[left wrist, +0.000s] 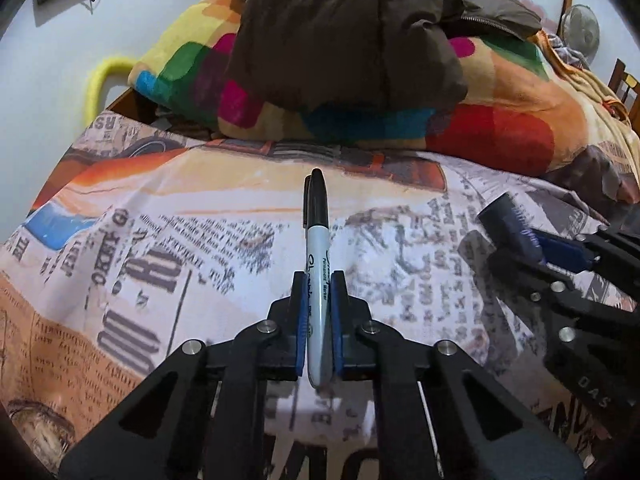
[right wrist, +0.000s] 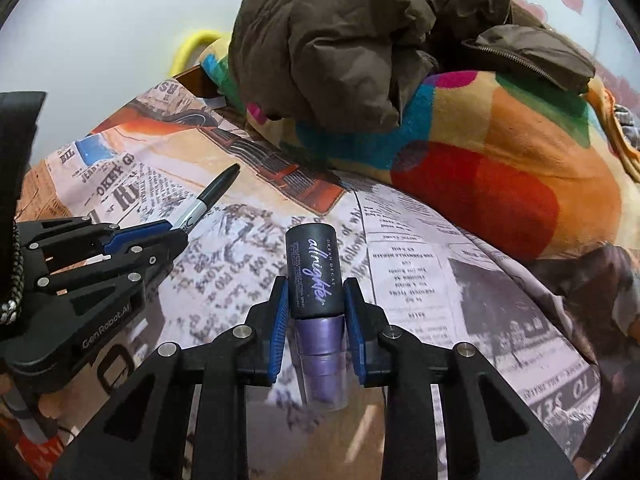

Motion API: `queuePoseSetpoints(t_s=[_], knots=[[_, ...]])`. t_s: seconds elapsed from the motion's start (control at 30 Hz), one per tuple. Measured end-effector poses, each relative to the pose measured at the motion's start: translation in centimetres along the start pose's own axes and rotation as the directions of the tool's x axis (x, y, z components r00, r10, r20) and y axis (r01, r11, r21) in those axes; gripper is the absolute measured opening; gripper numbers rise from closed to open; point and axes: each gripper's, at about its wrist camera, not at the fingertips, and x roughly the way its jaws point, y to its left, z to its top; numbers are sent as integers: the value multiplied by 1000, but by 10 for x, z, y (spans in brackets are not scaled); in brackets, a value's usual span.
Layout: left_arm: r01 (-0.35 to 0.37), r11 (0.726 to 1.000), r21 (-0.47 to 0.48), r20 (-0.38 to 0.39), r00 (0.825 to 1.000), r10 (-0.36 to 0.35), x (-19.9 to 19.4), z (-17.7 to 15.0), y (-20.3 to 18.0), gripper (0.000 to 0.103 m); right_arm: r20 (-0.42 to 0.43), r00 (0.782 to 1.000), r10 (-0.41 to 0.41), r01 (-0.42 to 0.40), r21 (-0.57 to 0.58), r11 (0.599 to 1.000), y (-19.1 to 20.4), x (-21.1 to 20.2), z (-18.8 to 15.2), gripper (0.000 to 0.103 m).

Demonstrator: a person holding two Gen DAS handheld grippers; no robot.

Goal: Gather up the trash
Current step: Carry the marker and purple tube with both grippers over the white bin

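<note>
A black-capped permanent marker (left wrist: 318, 248) with a pale grey barrel points away from me over the newsprint-patterned bedspread (left wrist: 180, 248). My left gripper (left wrist: 318, 280) is shut on the marker's barrel, blue pads pressing both sides. In the right wrist view the same marker (right wrist: 208, 200) sticks out of the left gripper (right wrist: 178, 234) at the left. A small black spray bottle (right wrist: 314, 272) with a purple cap toward me sits between the blue pads of my right gripper (right wrist: 315, 284), which is shut on it. In the left wrist view that bottle (left wrist: 514, 220) shows at the right.
A brown puffer jacket (left wrist: 344, 28) lies on a folded multicoloured blanket (left wrist: 500, 120) at the far side of the bed. A white wall (left wrist: 52, 72) and a yellow foam-covered handle (left wrist: 98, 80) stand behind on the left. A fan (left wrist: 580, 34) is at the far right.
</note>
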Motion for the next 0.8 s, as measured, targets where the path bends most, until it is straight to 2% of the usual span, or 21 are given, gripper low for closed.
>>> queuePoseSetpoints(t_s=[0.13,0.33,0.6,0.8], knots=[[10,1000,-10,-6,1000,-10,-18,-6,0,9,5,1000,7,-7,12,1000,4,-15,3,24],[28,1000,-2,40,999,-27,-73,-13,-4,9,36,999,2,-2,4,1000,11,-59,7,24],[-5,1000,-6,105,994,5,-167,-16,4,9,118,993,1,2,-24,1000,34,-137,19,24],[-23,999,-36,172,985,29,-248,-33,26,9,183,983,11,1,-62,998,72,-191,26,24]])
